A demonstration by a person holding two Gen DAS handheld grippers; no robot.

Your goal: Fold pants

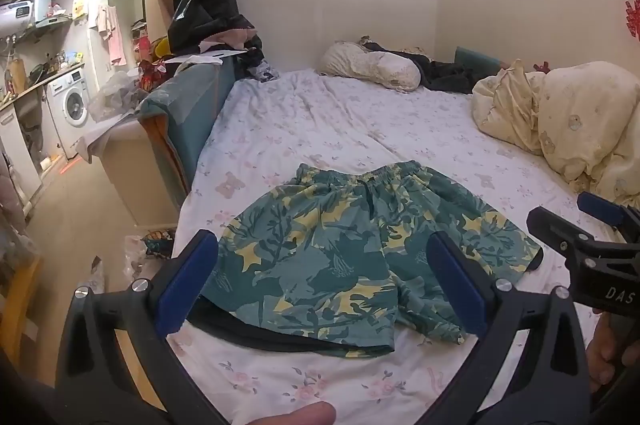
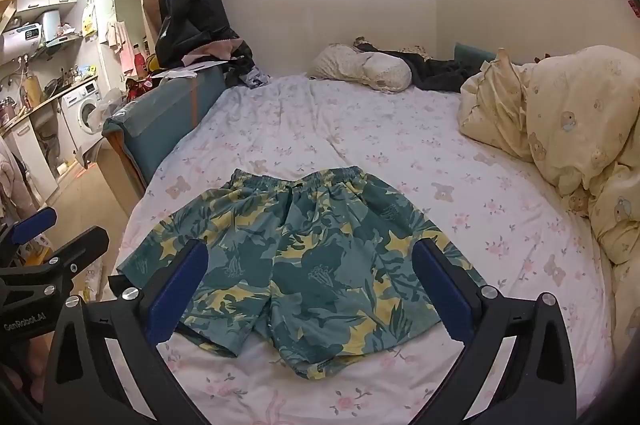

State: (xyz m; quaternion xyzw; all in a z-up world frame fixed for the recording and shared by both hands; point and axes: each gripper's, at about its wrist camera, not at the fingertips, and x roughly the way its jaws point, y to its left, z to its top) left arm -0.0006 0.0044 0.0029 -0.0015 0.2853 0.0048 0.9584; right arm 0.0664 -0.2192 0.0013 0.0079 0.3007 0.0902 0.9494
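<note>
Teal shorts with a yellow leaf print (image 1: 352,249) lie flat on the bed, waistband away from me, leg hems toward me. They also show in the right wrist view (image 2: 304,265). My left gripper (image 1: 320,285) is open, empty, held just above the near hems, its blue pads apart. My right gripper (image 2: 308,289) is open, empty, hovering above the near half of the shorts. The right gripper also shows at the right edge of the left wrist view (image 1: 588,225); the left gripper shows at the left edge of the right wrist view (image 2: 44,237).
The bed sheet (image 1: 360,121) is white with pink flowers and bears. A cream duvet (image 1: 568,121) is heaped at the right, a pillow (image 1: 372,65) and dark clothes at the head. A teal footboard (image 1: 188,97) and cluttered kitchen lie left.
</note>
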